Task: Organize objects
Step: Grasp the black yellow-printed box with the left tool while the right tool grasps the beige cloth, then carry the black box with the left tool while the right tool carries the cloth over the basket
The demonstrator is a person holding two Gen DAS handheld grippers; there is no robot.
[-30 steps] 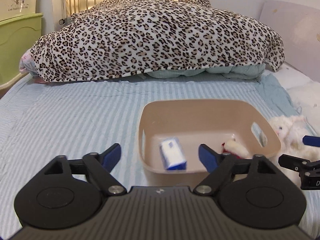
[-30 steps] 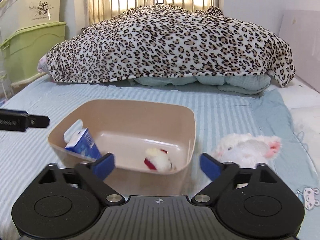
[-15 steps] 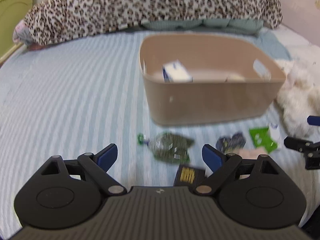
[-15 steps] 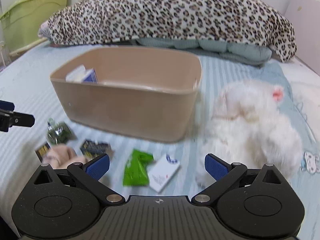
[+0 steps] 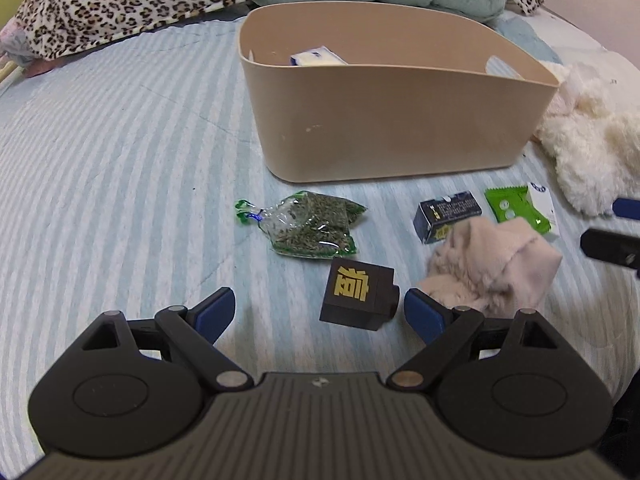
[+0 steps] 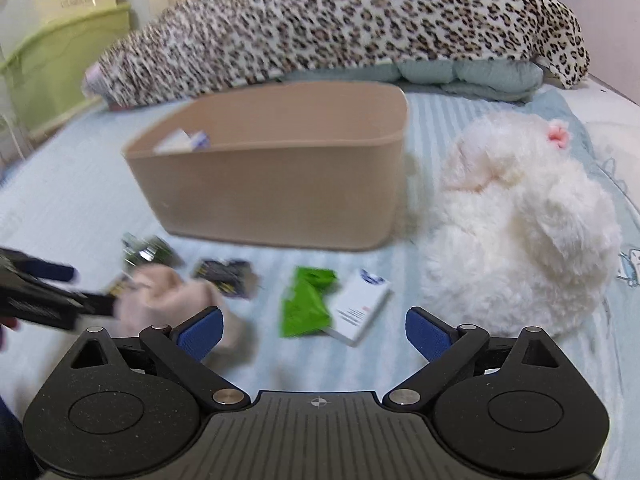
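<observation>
- Left gripper (image 5: pixel 318 311): jaws wide, nothing held; black cube (image 5: pixel 357 298) between tips.
- Right gripper (image 6: pixel 314 330): jaws wide, empty; green packet (image 6: pixel 306 306) just ahead.
- Tan bin (image 5: pixel 392 120): behind items; bare striped sheet (image 5: pixel 120 168) w/ open room at left.
- White plush (image 6: pixel 516 224): touching bin's right edge.

Left gripper (image 5: pixel 319 312) and right gripper (image 6: pixel 314 330) both agape.

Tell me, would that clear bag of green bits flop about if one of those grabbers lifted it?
Probably. The bag lies flat and crinkled on the bed, so it should sag. Its loose filling would likely shift. The shiny film may slip between the fingers.
</observation>
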